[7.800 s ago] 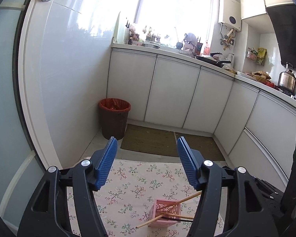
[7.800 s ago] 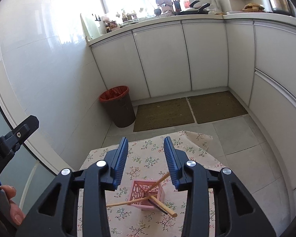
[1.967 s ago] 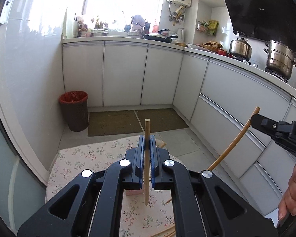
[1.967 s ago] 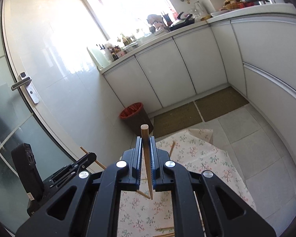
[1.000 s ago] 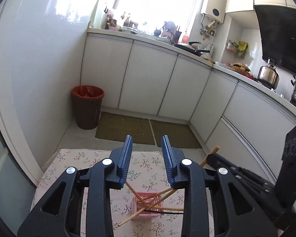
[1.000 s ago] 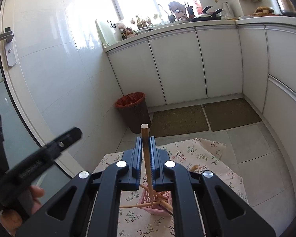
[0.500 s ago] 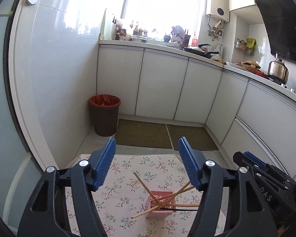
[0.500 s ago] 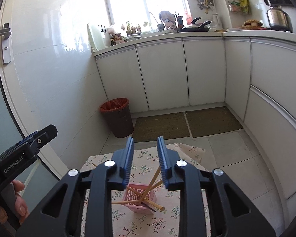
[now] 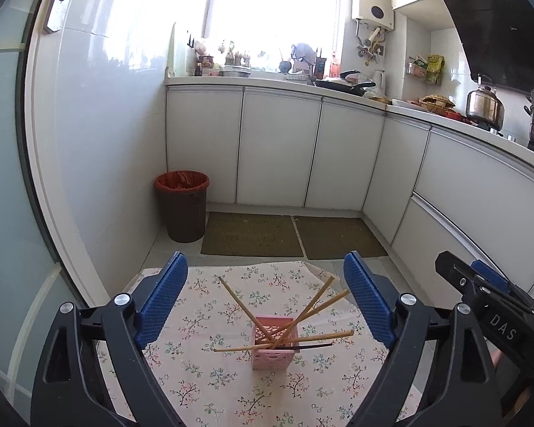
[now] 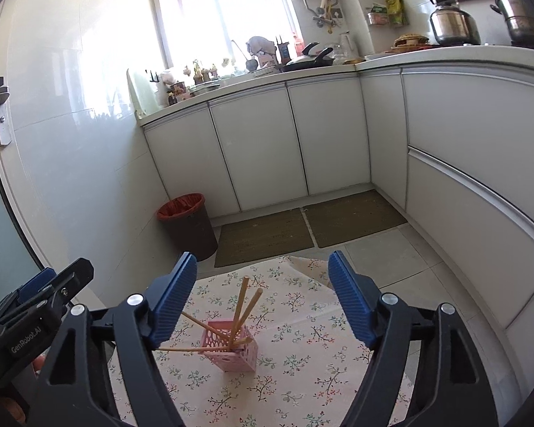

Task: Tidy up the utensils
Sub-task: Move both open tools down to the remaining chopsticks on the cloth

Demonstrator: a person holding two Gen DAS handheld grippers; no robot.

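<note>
Left gripper [image 9: 265,300] and right gripper [image 10: 261,299] jaws just opened, spread wide, nothing between. Pink basket [image 9: 275,352] sits on the floral cloth [image 9: 203,373], beyond both. Left view counts four wooden chopsticks [image 9: 304,304] plus one dark; right view hides some. One bin [image 9: 183,206] beyond the basket.

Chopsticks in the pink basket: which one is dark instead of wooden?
The thin black chopstick lying almost flat, poking out of the pink basket toward the right in the left wrist view. The other chopsticks are light wood.

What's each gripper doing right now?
Left gripper: jaws just opened wide, nothing between them.
Right gripper: jaws just opened wide, nothing between them.
</note>
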